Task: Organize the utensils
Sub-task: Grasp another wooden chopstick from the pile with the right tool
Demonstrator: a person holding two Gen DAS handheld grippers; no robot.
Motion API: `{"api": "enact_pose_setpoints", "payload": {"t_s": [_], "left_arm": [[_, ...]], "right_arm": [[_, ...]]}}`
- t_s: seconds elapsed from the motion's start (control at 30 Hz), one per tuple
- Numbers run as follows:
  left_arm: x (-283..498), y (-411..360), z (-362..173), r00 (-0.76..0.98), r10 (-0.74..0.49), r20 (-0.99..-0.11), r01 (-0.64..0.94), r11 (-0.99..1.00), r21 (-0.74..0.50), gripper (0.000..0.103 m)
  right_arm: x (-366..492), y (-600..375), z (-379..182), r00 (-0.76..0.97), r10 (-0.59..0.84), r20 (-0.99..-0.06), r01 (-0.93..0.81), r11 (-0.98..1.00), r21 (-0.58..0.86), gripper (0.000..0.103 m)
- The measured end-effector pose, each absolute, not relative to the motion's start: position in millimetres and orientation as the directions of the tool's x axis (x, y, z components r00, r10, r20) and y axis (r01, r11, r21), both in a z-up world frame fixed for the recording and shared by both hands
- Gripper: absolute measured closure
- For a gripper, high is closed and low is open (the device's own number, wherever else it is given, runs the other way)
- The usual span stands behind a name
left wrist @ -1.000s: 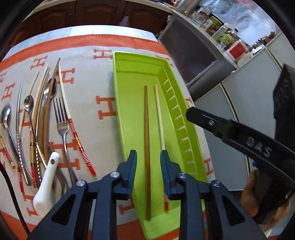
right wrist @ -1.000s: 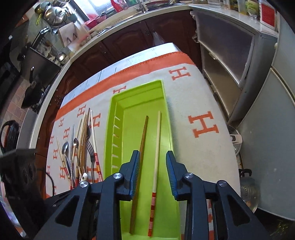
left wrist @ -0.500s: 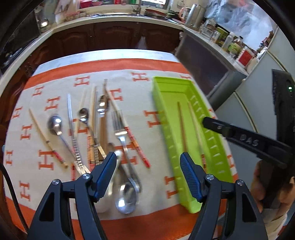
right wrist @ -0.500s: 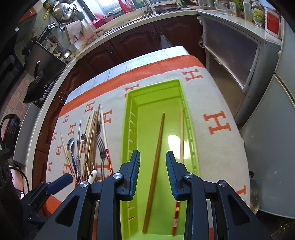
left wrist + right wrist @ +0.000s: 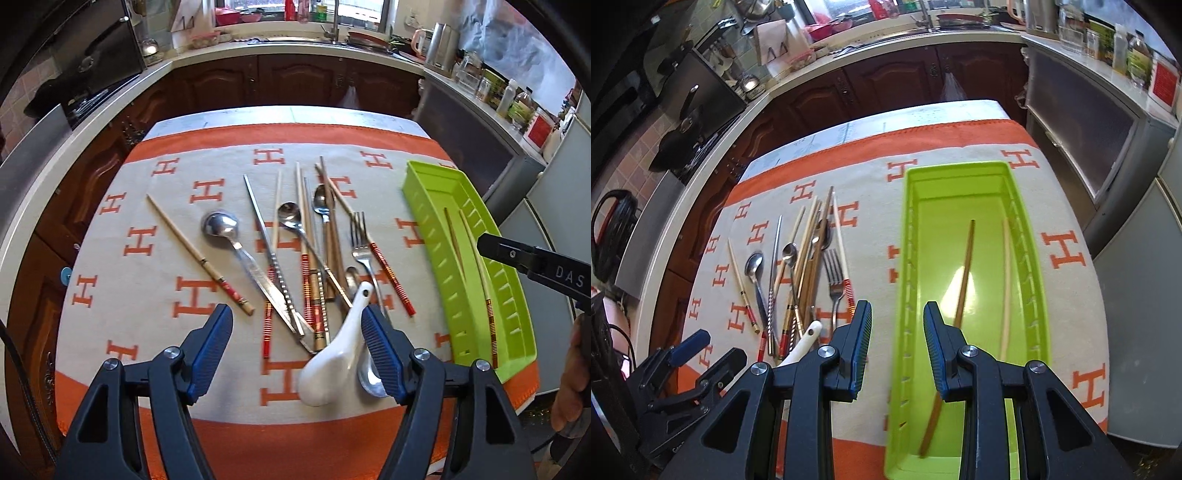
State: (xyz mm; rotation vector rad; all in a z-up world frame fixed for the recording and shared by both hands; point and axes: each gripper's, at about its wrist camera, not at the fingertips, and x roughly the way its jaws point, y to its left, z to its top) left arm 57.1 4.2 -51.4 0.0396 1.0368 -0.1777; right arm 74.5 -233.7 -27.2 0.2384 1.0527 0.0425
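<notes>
Left wrist view shows the left tool (image 5: 297,345) spread wide and empty above the pile of loose metal and wooden utensils (image 5: 314,258) on the orange-and-cream patterned cloth (image 5: 155,236) covering the counter. A white ceramic soup spoon (image 5: 334,358) lies just inside its right finger, touching a steel spoon beneath. To pick cleanly, I would descend over a single handle and close across its narrow width, avoiding neighbours. The right tool (image 5: 895,339) hovers empty with a moderate gap over the near left wall of the lime-green plastic tray (image 5: 1030,306), which holds a brown wooden chopstick (image 5: 962,291) and a pale chopstick (image 5: 1006,291).
</notes>
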Motion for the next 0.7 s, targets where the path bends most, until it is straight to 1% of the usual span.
{"api": "enact_pose_setpoints", "payload": {"t_s": [0.33, 0.7], "left_arm": [[54.9, 41.6, -51.3, 0.515, -0.103, -0.851, 0.101, 0.993, -0.059, 0.03], [58.9, 85.2, -67.9, 0.504, -0.057, -0.862, 0.016, 0.998, -0.057, 0.03]], "right_arm": [[75.5, -173.2, -24.1, 0.467, 0.18, -0.866, -0.021, 0.981, 0.193, 0.074], [86.4, -116.8, -34.1, 0.42, 0.197, -0.886, -0.115, 0.98, 0.163, 0.074]]}}
